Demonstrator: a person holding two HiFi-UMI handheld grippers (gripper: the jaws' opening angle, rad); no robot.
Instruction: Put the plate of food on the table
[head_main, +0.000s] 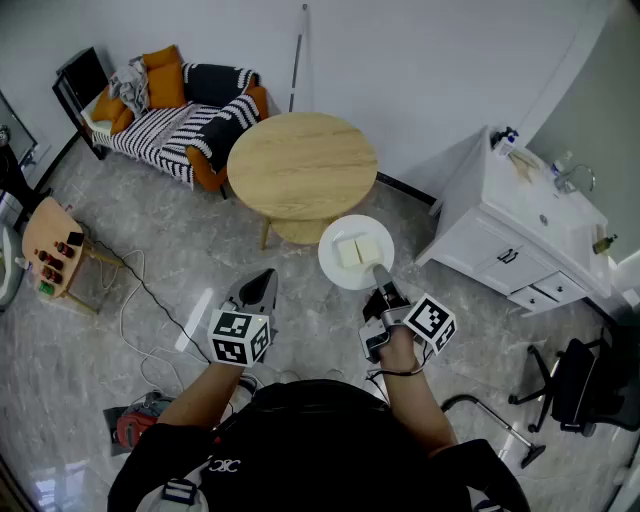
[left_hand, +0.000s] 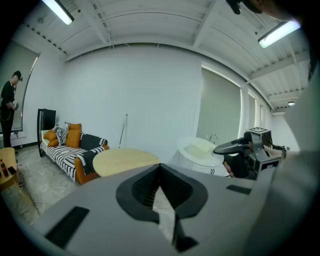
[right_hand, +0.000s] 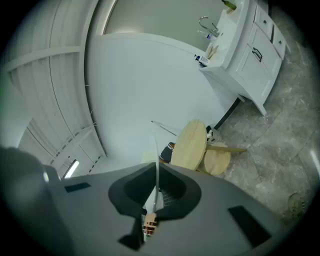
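Right gripper (head_main: 380, 273) jaws clamp plate (head_main: 338, 274) rim | left gripper (head_main: 262, 284) closed, empty | worktop (head_main: 302, 165) 11 o'clock | risk: one-edge hold may tip plate, food (head_main: 358, 250) slides

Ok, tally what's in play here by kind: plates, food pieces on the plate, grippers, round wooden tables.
plate: 1
food pieces: 2
grippers: 2 (left gripper, right gripper)
round wooden table: 1
Total: 6
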